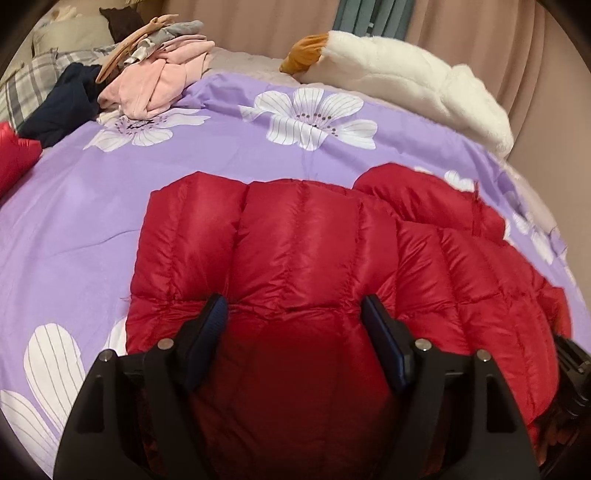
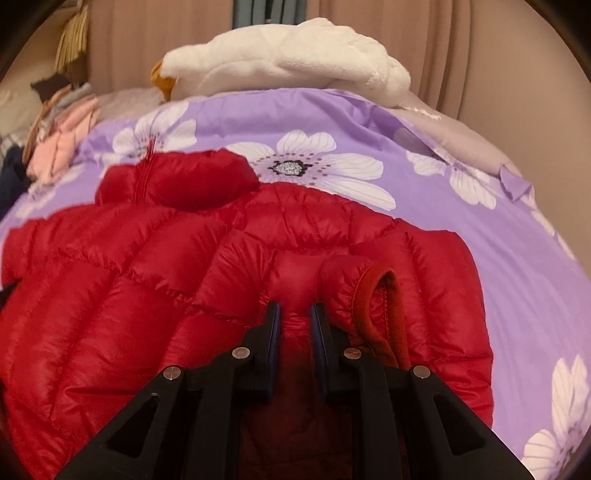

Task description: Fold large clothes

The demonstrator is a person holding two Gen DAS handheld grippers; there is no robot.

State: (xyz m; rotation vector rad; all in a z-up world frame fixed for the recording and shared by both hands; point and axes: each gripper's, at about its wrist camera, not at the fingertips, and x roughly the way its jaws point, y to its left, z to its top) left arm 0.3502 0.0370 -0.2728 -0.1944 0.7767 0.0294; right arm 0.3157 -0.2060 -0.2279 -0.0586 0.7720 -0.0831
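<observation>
While the left gripper [image 1: 293,306] hangs wide apart over the red puffer jacket [image 1: 295,240], the right gripper [image 2: 294,312] pinches a fold of it beside the cuff [image 2: 384,314]; the jacket lies spread on the purple floral duvet [image 1: 92,221].

A wide bed is lying under a lilac quilt cover printed with white flowers [image 1: 110,206]. Beige pleated curtains [image 1: 517,55] are hanging behind it, parting around a narrow teal strip [image 1: 364,16]. Warm, dim light is falling across everything.
</observation>
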